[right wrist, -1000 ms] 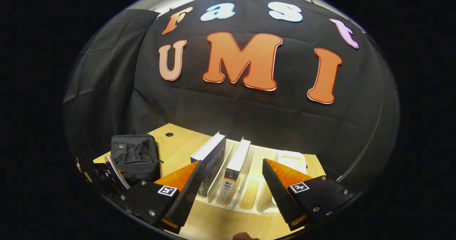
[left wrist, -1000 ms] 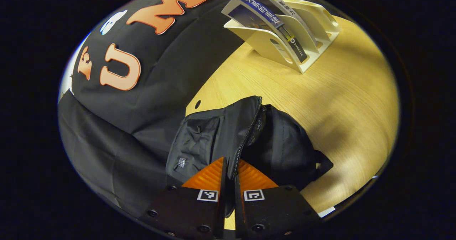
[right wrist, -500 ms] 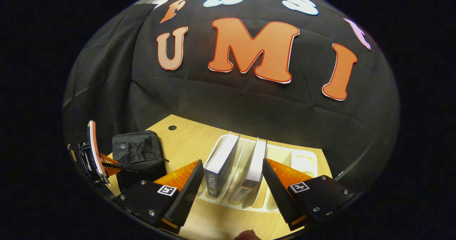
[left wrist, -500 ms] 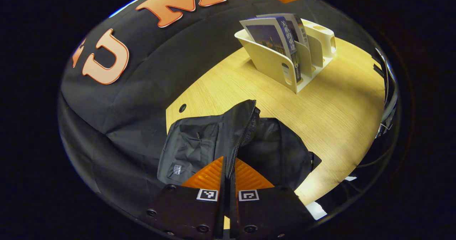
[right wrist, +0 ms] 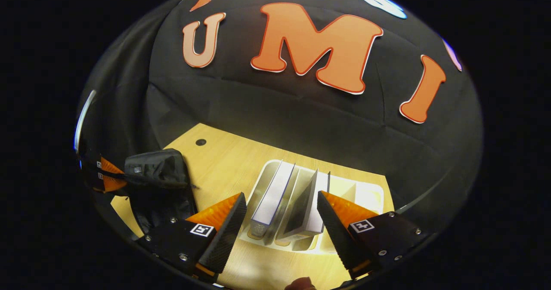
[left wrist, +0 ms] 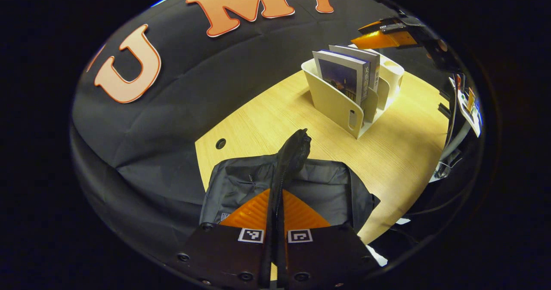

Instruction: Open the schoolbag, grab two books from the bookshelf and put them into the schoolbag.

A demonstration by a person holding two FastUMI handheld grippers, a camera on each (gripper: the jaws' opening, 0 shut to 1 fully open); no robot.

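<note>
Left hand-held gripper [left wrist: 276, 204] was clamped tight on the zipper edge of the black fabric schoolbag [left wrist: 318, 191], both fingers pressed together on the raised flap, which stood up as a ridge between them. The bag sat on the light wooden counter [left wrist: 267, 113] near its corner, close to the booth wall. In the right gripper view the same bag [right wrist: 157, 174] was at far left, with the left hand-held gripper [right wrist: 105, 178] gripping its edge.

Right hand-held gripper [right wrist: 280, 221] had its fingers spread wide, holding nothing, poised directly above the cream plastic slotted bookshelf [right wrist: 366, 193]. Two books stood upright in adjacent slots: a thick white-edged book with a dark blue cover [right wrist: 273, 197] on the left, and a second grey-covered book [right wrist: 303, 208] beside it, tilted slightly. Both lay between the spread fingers as seen from that camera, untouched.

In the left gripper view the bookshelf [left wrist: 333, 103] stood well apart from the bag, across the counter, both books [left wrist: 344, 77] in it, the right hand-held gripper [left wrist: 383, 38] above it.
</note>
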